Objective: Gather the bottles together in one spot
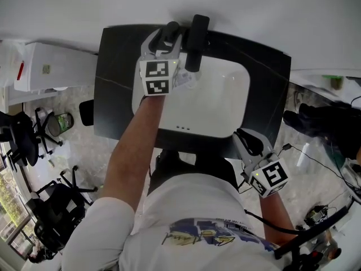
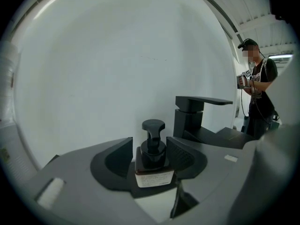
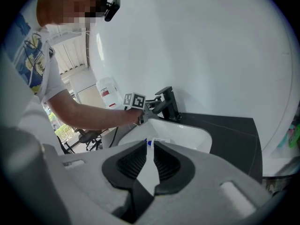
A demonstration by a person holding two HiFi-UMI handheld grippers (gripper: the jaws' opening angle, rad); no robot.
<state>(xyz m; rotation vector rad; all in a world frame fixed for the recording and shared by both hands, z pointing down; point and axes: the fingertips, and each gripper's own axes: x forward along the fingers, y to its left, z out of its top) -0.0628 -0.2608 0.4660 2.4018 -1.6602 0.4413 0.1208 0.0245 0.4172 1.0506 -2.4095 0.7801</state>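
Note:
A dark pump bottle (image 2: 153, 176) with a white label stands upright on the counter by the wall, just left of the black faucet (image 2: 193, 109). My left gripper (image 2: 152, 153) is open, its jaws on either side of the bottle with a little space at each pad. In the head view this gripper (image 1: 168, 38) reaches to the back of the white sink (image 1: 225, 97), with the bottle (image 1: 171, 30) at its tips. My right gripper (image 1: 248, 141) hovers at the counter's near right edge. Its jaws (image 3: 150, 150) stand a narrow slit apart, with nothing between them. A small blue and white thing (image 3: 149, 142) shows just past its tips.
The sink is set in a black countertop (image 1: 113, 95) against a white wall. Office chairs (image 1: 34, 134) and a white cabinet (image 1: 53, 66) stand on the left, cables and gear (image 1: 321, 151) on the floor to the right. Another person (image 2: 258, 86) stands far right.

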